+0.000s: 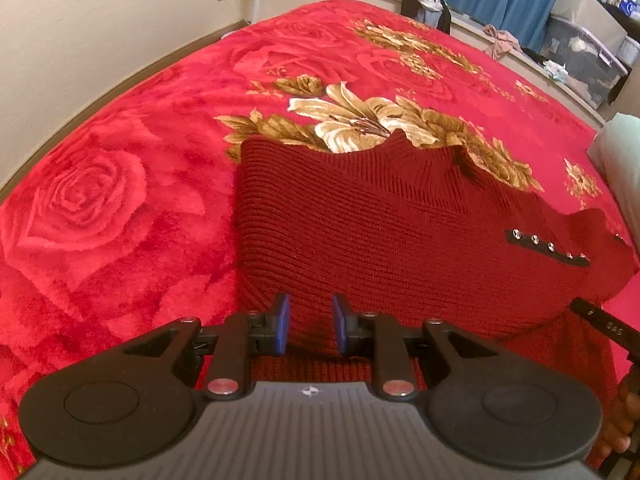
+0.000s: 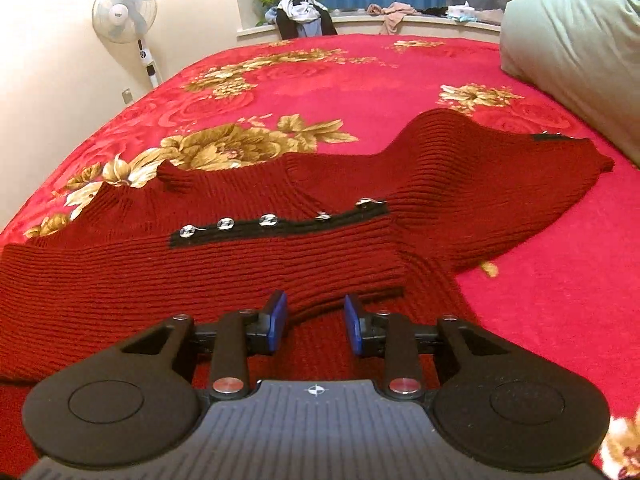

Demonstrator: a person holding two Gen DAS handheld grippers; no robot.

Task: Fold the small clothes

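A dark red ribbed knit sweater [image 1: 380, 224] lies on the bed, one sleeve folded across the body. Its cuff has a black strip with several silver buttons [image 1: 548, 247], also in the right wrist view [image 2: 276, 222]. The other sleeve [image 2: 492, 184] stretches out to the right. My left gripper [image 1: 310, 322] is open, its blue pads just above the sweater's left near part. My right gripper [image 2: 316, 322] is open over the folded sleeve's near edge [image 2: 344, 292]. Neither holds cloth.
A red floral blanket [image 1: 120, 200] covers the bed. A pale green pillow [image 2: 576, 52] lies at the right. A standing fan [image 2: 124, 12] is by the wall. Clothes [image 2: 304, 12] and storage boxes [image 1: 580, 52] sit along the window ledge.
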